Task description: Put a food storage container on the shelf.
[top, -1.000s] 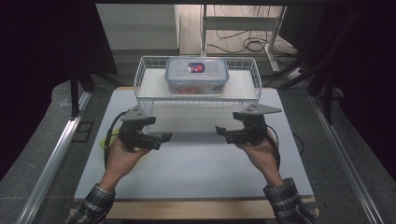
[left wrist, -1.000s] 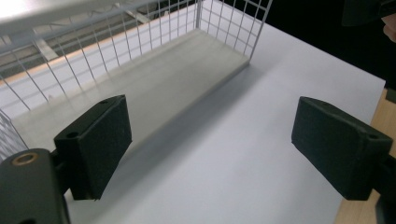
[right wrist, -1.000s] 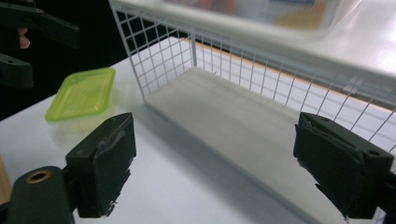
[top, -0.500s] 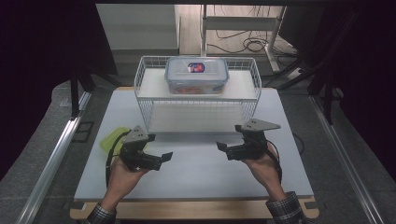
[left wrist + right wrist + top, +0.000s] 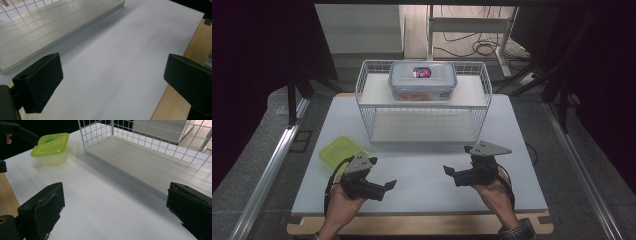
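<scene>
Down at the bottom of the high view, both hands hang low over the white table (image 5: 422, 165), near its wooden front edge. The left gripper (image 5: 384, 187) sits at lower left, the right gripper (image 5: 452, 173) at lower right, and their tips point toward each other across a bare stretch of tabletop. Both pairs of jaws stand wide, and they have just been opening further, with nothing between them. The left gripper view confirms it: two black jaws far apart, just white surface in the gap, with the wooden edge running under the right-hand jaw. Same story in the right gripper view, where the jaws frame bare table.

Closest to the action is the green container (image 5: 341, 150), a small yellow-green tub with its lid on, sitting on the table just above the left gripper in the high view and partly tucked behind its grey plate. Touching or merely close? Can't tell from up here. In the right gripper view the tub (image 5: 51, 148) sits at upper left, just beside the corner of the wire rack (image 5: 98, 135).

Centre frame, that white wire rack (image 5: 367, 107) stands well apart from both grippers. On its upper shelf rests a clear lidded box (image 5: 422, 80) with a label on top.
</scene>
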